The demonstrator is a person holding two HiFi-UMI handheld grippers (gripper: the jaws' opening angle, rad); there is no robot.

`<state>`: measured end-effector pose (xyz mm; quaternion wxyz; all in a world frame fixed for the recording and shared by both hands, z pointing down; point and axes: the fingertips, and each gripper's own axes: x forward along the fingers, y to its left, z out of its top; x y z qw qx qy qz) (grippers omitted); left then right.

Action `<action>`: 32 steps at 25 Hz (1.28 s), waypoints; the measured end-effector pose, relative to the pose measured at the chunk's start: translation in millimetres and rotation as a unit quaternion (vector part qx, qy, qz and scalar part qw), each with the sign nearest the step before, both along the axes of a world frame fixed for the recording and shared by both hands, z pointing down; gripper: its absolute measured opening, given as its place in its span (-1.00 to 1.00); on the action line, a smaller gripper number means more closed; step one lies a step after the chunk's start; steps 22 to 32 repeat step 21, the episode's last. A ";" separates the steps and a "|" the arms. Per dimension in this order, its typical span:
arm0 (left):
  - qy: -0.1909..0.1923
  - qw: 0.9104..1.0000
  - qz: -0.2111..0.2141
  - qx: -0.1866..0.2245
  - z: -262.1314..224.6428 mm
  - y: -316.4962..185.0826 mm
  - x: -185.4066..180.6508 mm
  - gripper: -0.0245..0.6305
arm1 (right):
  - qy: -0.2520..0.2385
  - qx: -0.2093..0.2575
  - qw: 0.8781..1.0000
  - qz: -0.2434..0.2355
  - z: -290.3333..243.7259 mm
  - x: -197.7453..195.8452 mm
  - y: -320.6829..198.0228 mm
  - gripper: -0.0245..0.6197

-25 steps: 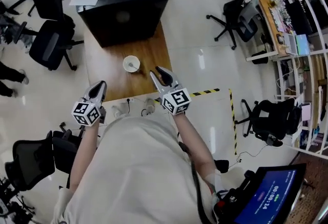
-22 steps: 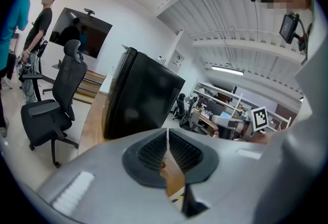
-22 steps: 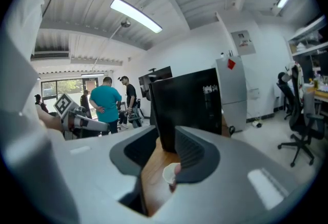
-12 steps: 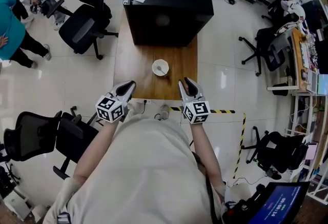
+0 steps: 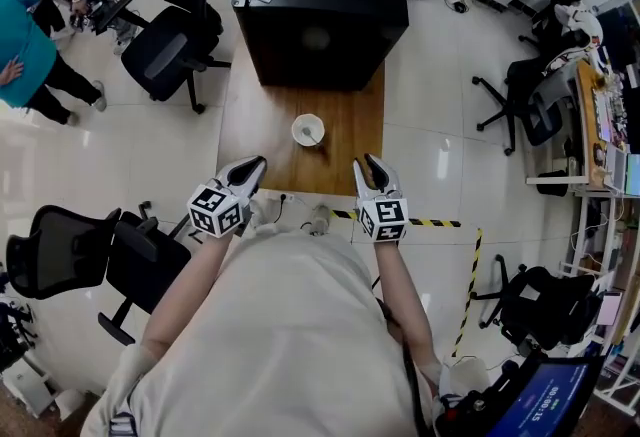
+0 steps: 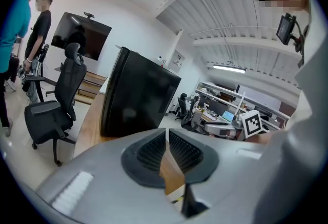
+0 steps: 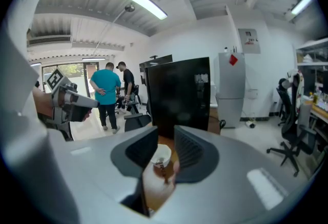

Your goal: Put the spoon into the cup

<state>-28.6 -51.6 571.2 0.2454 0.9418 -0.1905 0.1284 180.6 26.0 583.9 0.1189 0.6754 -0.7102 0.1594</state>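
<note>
Narrower than a second ago and closing on nothing, the right gripper (image 5: 372, 165) hangs near the cup (image 5: 308, 130), the left gripper (image 5: 250, 167) has its jaws together, and the spoon (image 5: 313, 135) already lies inside, so the task looks done.

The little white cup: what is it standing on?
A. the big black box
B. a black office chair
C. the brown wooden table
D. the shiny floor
C: the head view shows the little white cup standing on the brown wooden table, a little way in front of the big black box.
</note>
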 end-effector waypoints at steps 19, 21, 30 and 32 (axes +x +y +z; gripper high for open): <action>-0.027 0.999 -0.045 -0.007 16.8 63.9 33.2 -0.89 | 0.002 -0.004 0.999 -0.037 20.0 23.6 61.1 -0.76; -0.029 0.998 -0.047 -0.008 18.7 71.0 35.6 -0.89 | -0.001 -0.002 0.999 -0.040 20.0 24.3 65.7 -0.76; -0.029 0.998 -0.047 -0.008 18.7 71.0 35.6 -0.89 | -0.001 -0.002 0.999 -0.040 20.0 24.3 65.7 -0.76; -0.029 0.998 -0.047 -0.008 18.7 71.0 35.6 -0.89 | -0.001 -0.002 0.999 -0.040 20.0 24.3 65.7 -0.76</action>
